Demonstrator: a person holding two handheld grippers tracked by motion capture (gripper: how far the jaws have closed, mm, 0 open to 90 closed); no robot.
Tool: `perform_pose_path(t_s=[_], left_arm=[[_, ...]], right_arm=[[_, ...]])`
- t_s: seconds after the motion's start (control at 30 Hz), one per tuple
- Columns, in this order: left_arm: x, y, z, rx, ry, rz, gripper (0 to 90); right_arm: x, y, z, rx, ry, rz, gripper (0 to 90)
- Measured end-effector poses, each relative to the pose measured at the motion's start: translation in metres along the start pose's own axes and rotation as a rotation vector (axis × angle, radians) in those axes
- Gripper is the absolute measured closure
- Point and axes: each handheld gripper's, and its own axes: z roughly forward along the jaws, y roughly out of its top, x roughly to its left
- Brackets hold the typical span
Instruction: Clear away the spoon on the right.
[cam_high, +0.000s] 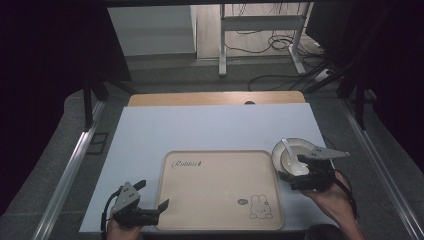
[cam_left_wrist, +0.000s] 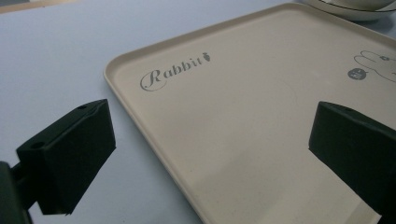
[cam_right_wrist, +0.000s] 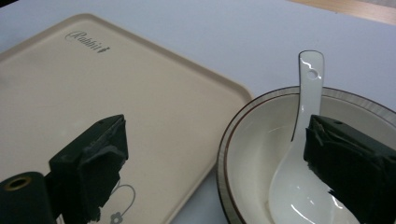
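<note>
Bowl (cam_high: 291, 157) stands on the surface (cam_high: 210, 127), just beside the right edge of the tray (cam_high: 220, 192), near its far right corner. It is white with a dark line around the rim. Spoon (cam_high: 294, 154), also white, lies inside the bowl: its scoop rests on the bottom and its handle leans out over the far rim.

Right hand-held gripper (cam_high: 300, 170) is at the near side of the bowl. Its jaws stand released, wide apart, straddling the bowl's near rim: in the right gripper view one jaw is over the tray corner and the other is inside the bowl, just beside the spoon's scoop. The pads press on nothing.

Tray is beige, with the word "Rabbit" printed at its far left and a rabbit drawing at its near right.

Left hand-held gripper (cam_high: 152, 197) is at the tray's near left corner, released, with one jaw over the surface and the other over the tray.
</note>
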Motion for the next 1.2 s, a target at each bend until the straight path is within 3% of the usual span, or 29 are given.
perform_pose_path(t_s=[0.57, 0.7, 1.2], left_arm=[[0.000, 0.000, -0.001, 0.001, 0.001, 0.002, 0.4], [0.000, 0.000, 0.000, 0.002, 0.000, 0.002, 0.4], [-0.001, 0.000, 0.000, 0.007, 0.001, 0.007, 0.4]], right_arm=[[-0.019, 0.010, 0.001, 0.002, -0.078, -0.003, 23.7], [-0.027, 0.012, 0.004, 0.029, -0.087, 0.009, 27.6], [-0.043, 0.014, 0.021, 0.096, -0.109, 0.009, 54.5]])
